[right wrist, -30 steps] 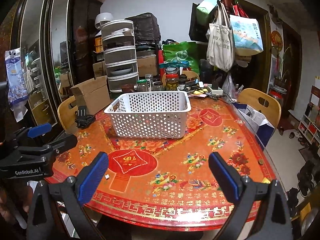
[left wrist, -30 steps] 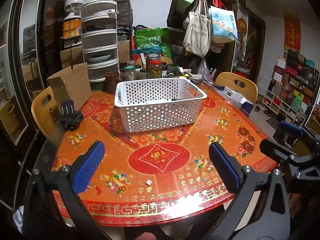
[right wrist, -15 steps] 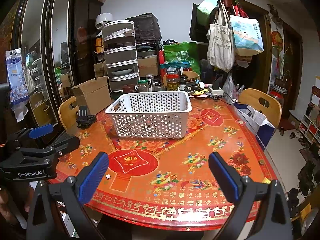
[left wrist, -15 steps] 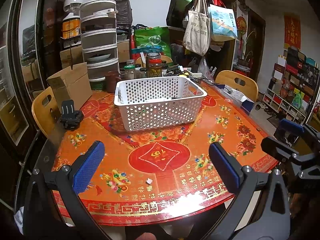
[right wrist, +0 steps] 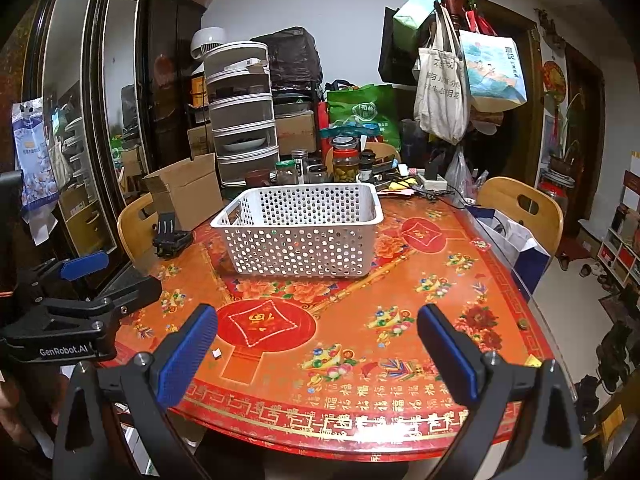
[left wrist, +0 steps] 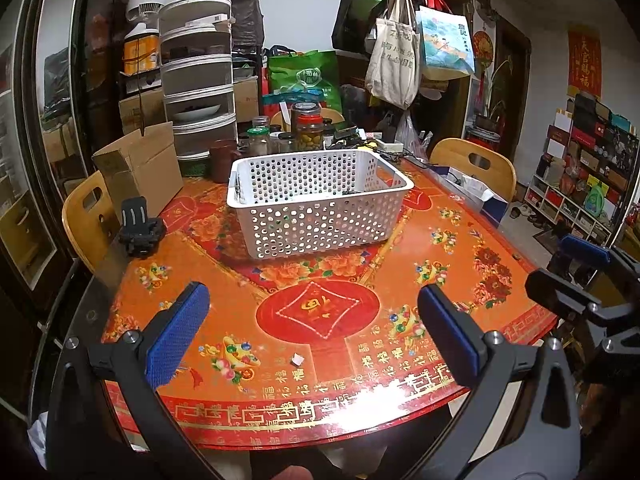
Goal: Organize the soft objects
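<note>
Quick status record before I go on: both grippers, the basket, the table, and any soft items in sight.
left gripper: open, holding nothing, above near table edge
right gripper: open, holding nothing, above near table edge
basket: white, perforated, upright at mid-table; contents not clear
table: red-orange patterned top, small white scrap near front
soft items: none visible on open tabletop

the basket (left wrist: 320, 204) walls hide most of its floor; small dark bits inside, perhaps cord, too small to tell. bench (right wrist: 400, 360) near edge cut off.
</note>
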A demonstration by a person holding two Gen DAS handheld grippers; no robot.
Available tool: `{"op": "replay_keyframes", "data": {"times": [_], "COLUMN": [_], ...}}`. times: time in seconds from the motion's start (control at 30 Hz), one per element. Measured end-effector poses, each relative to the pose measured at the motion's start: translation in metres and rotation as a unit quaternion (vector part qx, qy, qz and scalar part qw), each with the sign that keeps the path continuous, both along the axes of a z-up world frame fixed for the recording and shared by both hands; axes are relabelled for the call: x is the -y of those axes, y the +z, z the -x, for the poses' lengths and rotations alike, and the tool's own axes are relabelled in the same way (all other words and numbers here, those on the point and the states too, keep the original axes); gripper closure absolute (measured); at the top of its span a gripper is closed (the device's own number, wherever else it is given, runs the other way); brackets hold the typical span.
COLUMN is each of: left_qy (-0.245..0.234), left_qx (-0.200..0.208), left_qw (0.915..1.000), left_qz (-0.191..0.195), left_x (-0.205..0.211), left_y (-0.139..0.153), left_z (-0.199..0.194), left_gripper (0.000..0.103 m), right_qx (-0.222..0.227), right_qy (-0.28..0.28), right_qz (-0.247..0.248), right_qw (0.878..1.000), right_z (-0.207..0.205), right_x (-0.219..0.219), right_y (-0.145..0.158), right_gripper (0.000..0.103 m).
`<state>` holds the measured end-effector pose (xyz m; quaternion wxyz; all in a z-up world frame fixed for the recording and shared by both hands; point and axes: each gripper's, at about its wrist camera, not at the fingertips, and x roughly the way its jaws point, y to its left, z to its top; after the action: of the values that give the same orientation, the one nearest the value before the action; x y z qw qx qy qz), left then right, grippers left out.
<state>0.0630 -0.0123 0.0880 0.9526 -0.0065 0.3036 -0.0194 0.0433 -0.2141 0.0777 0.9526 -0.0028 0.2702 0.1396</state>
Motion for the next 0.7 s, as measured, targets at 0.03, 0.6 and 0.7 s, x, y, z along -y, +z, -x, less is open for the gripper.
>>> {"op": "replay_keyframes", "data": {"times": [0.03, 0.6, 0.7], "left_qy": [0.0, -0.003, -0.003], "left_qx": [-0.001, -0.005, -0.005], "left_qw": [1.0, 1.0, 1.0], "left_qz": [0.0, -0.001, -0.001], "left_x": [0.0003, 0.0007, 0.0011], "left_y": [-0.0008, -0.0045, -0.0046], "left_z": [0.0003, 0.0004, 0.0004], "left_gripper": [0.0, 0.0, 0.0], "right_qx": [0.0, 0.0, 0.0], "right_qy": [0.0, 0.001, 0.001], "right_qz": [0.0, -0.001, -0.002], "right_qw": [1.0, 1.0, 1.0], "right_z": [-0.0002, 0.0029, 0.0033], "right_x": [0.0003, 0.0003, -0.0001], "right_y": [0.0003, 0.0024, 0.0025], "right_gripper": [0.003, 0.003, 0.003]}}
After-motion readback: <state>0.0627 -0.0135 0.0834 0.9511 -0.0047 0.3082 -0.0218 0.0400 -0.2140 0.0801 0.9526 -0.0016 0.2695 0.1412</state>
